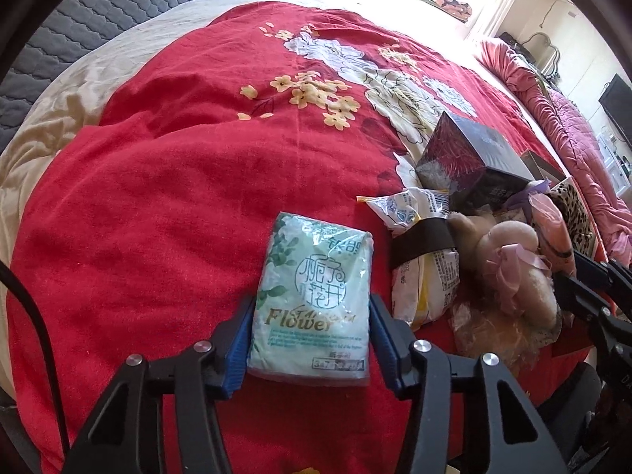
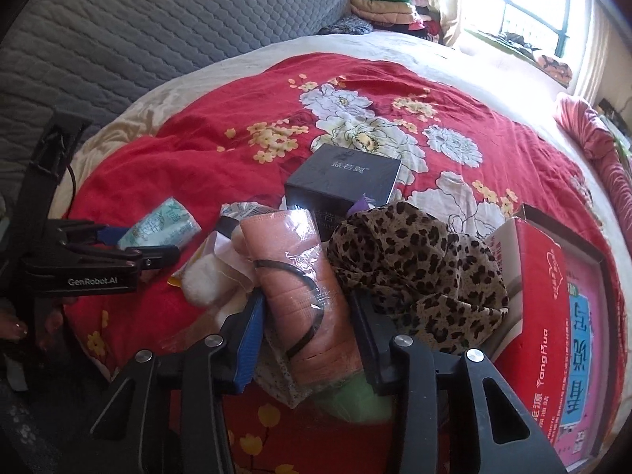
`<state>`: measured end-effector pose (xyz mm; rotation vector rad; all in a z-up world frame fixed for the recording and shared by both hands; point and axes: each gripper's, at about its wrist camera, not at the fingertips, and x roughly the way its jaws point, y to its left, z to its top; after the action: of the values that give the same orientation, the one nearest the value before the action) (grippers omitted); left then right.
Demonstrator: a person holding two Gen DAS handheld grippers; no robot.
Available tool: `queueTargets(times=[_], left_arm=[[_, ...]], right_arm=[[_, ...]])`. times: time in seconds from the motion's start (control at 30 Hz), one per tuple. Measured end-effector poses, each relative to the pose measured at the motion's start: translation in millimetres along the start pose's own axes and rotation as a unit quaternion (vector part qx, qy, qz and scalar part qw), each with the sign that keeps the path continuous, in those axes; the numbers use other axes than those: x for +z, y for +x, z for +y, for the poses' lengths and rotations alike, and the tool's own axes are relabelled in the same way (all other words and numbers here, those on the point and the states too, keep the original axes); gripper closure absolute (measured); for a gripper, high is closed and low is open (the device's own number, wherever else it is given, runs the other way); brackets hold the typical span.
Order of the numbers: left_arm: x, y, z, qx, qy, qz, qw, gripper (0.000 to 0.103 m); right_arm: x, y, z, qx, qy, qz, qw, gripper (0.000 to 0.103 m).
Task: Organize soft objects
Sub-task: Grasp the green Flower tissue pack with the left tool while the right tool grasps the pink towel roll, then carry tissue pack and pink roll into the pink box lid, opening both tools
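The green tissue pack (image 1: pixel 312 308), printed with the word "Flower", lies on the red flowered bedcover (image 1: pixel 177 181) near the front edge of the bed. The left tongs (image 1: pixel 312 339) stand on both sides of its lower half, and the two blue pads touch the pack's sides, so the left tongs are clamped on it. In the right wrist view the same pack (image 2: pixel 162 225) appears at the left, between the tips of the left tongs (image 2: pixel 130 243).

The pink wrapped bundle (image 2: pixel 296 276), in clear plastic with a black band around it, lies tilted on top of the pile of things. The right tongs (image 2: pixel 306 339) are clamped on its lower part, with one pad pressed on each side. Under the bundle's near end something light green (image 2: pixel 355 399) shows; I cannot tell what it is.

Just left of the bundle is a cream plush toy (image 1: pixel 513 260) with a pink ribbon, and beside it lie some white snack bags (image 1: pixel 418 276). Just right of the bundle lies a leopard-print cloth (image 2: pixel 414 268), which touches a red carton (image 2: pixel 553 316) standing at the right. Behind the pile stands a black box (image 2: pixel 347 177) with pale letters on its lid. A grey quilted headboard (image 2: pixel 158 31) rises at the far left of the bed, and a bright window (image 2: pixel 521 8) is at the far right.
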<state>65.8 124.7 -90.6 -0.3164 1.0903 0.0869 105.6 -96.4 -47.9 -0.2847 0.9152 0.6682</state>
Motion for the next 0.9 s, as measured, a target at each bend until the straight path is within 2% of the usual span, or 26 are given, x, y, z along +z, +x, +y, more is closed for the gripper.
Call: queueTargets(times=[0.13,0.4,0.57,0.67,0.9], left_arm=[[1,-4,6,-0.022,-0.015,-0.01,0.9996,0.056],[0,-28,-2,-0.027,-0.002,-0.046,0.9986,0.057],[-7,-42,-12,-0.021,0.009,-0.054,0.9983,0.057],[-10,-54,-20,-0.014,0.017,-0.066,0.9976,0.057],[-14,-85,-57,-0.03,0.047,-0.086,0.9948,0.057]], right_arm=[[-1,-16,-6,0.021,0.03,-0.028,0.999,0.061],[-4,-39,-6,0.02,0.041,-0.052,0.998,0.061],[-6,-48,-6,0.016,0.048,-0.057,0.997,0.061],[-8,-55,-9,0.016,0.06,-0.065,0.996,0.061],[-11,-82,-20,0.015,0.082,-0.095,0.992,0.061]])
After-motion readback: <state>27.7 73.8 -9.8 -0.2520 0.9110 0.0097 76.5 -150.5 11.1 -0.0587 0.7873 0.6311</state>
